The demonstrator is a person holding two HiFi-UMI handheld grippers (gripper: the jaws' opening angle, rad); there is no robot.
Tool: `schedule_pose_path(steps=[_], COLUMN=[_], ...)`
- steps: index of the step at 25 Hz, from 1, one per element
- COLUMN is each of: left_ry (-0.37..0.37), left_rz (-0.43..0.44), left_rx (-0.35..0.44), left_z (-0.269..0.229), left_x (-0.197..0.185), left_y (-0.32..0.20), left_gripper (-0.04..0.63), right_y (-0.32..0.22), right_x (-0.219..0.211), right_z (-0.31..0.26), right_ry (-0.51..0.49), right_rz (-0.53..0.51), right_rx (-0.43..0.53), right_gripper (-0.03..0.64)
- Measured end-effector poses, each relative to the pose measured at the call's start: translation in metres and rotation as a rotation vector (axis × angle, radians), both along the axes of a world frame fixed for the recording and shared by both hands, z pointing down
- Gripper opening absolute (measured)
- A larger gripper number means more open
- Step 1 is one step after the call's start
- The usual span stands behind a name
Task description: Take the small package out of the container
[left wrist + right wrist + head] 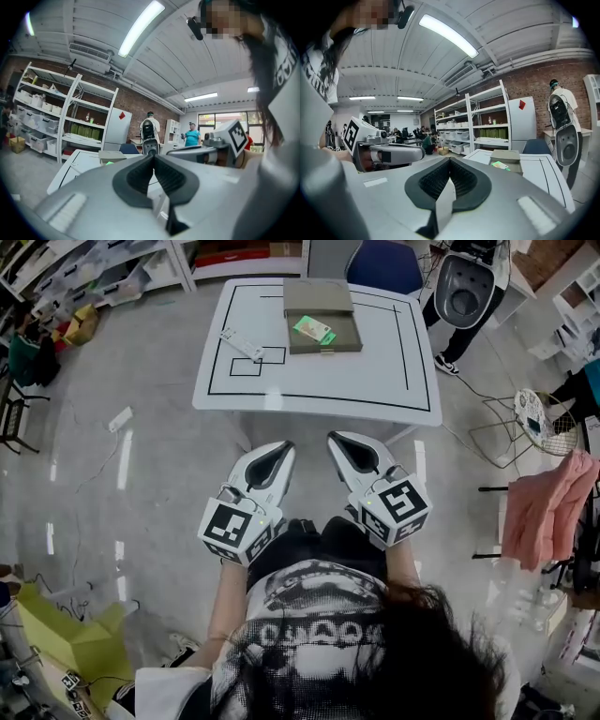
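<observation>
Well short of the table (375,362), left gripper (284,447) and right gripper (336,439) have closed jaws.

Print on the package (312,330) is unreadably small.

Brick wall (539,86) (red) behind white shelves (483,122); grey floor (141,507) — strip lights (449,35) overhead.
</observation>
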State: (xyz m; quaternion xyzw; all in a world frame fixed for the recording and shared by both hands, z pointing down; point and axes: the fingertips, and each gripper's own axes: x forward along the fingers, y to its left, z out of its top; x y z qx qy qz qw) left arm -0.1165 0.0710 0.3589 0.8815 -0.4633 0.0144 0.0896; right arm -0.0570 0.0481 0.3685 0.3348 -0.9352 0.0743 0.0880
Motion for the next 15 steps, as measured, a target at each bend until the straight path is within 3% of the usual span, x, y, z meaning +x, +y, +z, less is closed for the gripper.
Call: schedule_pose_path(steps=[8,15], left_ry=[0.01,0.005], left_rz=[0.0,-0.062], left_rx=[-0.028,-0.036], left_z=[0.008,0.017], left_x=[0.003,-0.004], left_y=[-0.025,-0.075], left_gripper=[0.0,0.0], right_y=[-0.025,-0.081], right_x=[0.0,0.003], right_z=[0.007,0.019], right_ry=[0.01,0.012], right_rz=[-0.009,-0.043], right_rx=[-0.024,-0.026], right_gripper=[-0.002,-0.002])
